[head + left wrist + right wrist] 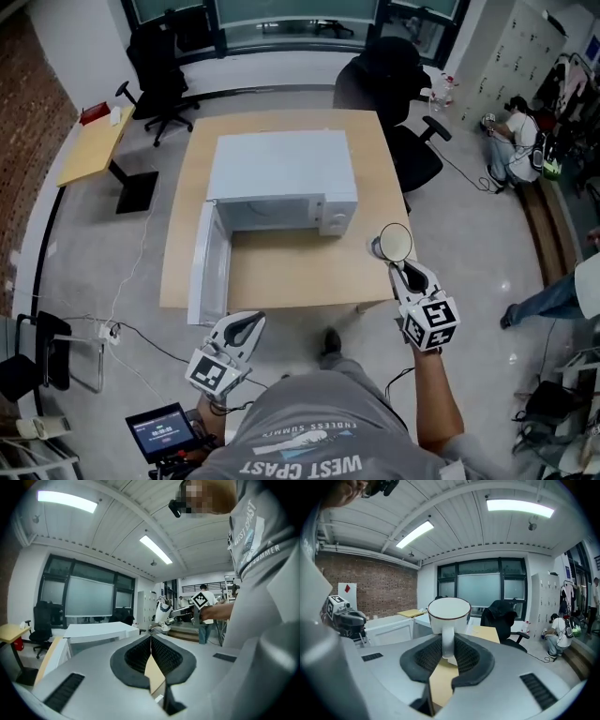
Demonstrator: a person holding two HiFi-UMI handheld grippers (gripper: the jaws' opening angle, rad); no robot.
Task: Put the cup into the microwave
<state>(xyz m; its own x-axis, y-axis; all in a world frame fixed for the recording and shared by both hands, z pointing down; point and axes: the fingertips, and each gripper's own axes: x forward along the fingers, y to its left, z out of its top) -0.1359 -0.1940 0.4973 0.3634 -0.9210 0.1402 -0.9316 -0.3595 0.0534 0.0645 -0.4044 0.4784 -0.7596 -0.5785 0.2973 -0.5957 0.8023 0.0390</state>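
Observation:
A white cup [395, 242] with a dark rim hangs in the air off the table's front right corner. My right gripper [400, 267] is shut on its handle. In the right gripper view the cup [449, 615] stands upright, its handle pinched between the pads [465, 654]. The white microwave [281, 183] sits on the wooden table [291, 277], with its door [208, 267] swung open to the left. My left gripper [241, 330] floats just off the table's front edge near the door. Its jaws meet at the tips with nothing between them [151, 638].
Black office chairs [159, 70] stand behind the table, and another [398, 103] at its far right. A small wooden desk [94, 145] is at the left. A person sits on the floor at the far right [516, 141]. Cables and a power strip [111, 330] lie on the floor at the left.

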